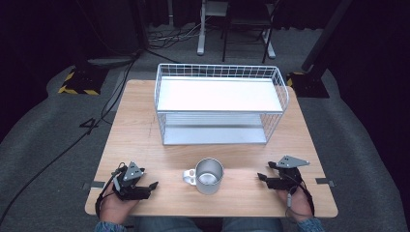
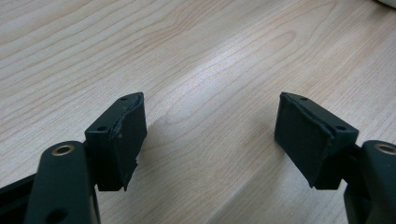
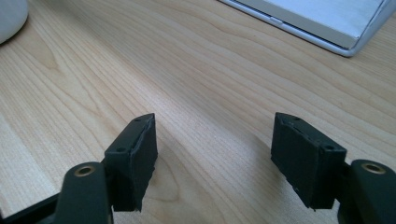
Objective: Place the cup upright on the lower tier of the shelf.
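Observation:
A shiny metal mug (image 1: 209, 176) stands upright near the table's front edge, its handle turned left. My left gripper (image 1: 151, 186) rests on the wood left of the mug, apart from it. In the left gripper view my left gripper (image 2: 210, 112) is open over bare wood. My right gripper (image 1: 261, 177) lies to the right of the mug, also apart from it. The right gripper view has my right gripper (image 3: 212, 126) open with nothing between the jaws, and the mug (image 3: 10, 18) pale and blurred at the top left corner.
A white two-tier wire rack (image 1: 220, 104) stands at the back middle of the wooden table (image 1: 135, 135); a corner of the rack's base (image 3: 327, 25) appears in the right gripper view. Beyond the table are grey carpet, cables and stand legs.

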`<state>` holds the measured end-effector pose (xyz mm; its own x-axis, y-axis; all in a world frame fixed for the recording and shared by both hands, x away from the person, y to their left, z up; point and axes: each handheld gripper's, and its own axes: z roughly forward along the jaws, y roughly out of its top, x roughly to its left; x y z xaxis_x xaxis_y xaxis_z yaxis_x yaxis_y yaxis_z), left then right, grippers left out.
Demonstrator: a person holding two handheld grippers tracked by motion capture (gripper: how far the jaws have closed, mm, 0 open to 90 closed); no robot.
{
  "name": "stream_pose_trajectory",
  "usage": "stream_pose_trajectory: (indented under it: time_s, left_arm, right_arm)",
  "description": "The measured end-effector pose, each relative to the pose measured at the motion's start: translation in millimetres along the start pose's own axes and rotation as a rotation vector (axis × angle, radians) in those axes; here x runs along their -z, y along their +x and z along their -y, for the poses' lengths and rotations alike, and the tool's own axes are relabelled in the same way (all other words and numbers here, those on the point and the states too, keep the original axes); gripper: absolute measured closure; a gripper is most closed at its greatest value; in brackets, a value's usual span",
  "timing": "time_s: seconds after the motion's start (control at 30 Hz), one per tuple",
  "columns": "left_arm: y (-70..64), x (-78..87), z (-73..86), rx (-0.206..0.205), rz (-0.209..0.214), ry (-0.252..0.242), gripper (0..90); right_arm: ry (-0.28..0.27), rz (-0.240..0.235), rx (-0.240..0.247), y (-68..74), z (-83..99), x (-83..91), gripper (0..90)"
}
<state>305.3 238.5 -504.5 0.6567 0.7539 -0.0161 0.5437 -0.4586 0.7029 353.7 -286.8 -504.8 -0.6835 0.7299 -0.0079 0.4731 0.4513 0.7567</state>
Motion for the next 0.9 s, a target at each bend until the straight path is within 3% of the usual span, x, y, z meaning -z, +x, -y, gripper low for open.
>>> stream_pose_trajectory:
  time_s: [0.23, 0.37, 0.6, 0.9]
  left_arm:
    - [-1.0, 2.5, -0.5, 0.003, -0.006, 0.018, 25.5]
    - [-3.9, 4.6, -3.6, 0.029, 0.024, 0.027, 24.7]
    - [-10.2, 14.2, -11.6, 0.015, 0.049, -0.024, 25.1]
    - [-13.9, 27.9, -16.4, 0.031, 0.075, -0.119, 25.6]
  right_arm:
    - [-0.001, 0.001, -0.003, -0.1, -0.1, -0.2, 32.2]
    - [0.0, 0.003, -0.004, 0.0, -0.3, -0.2, 32.3]
    - [0.0, 0.003, -0.003, 0.0, -0.2, -0.2, 32.3]
    - [0.0, 0.007, -0.002, 0.5, -0.3, 0.0, 32.3]
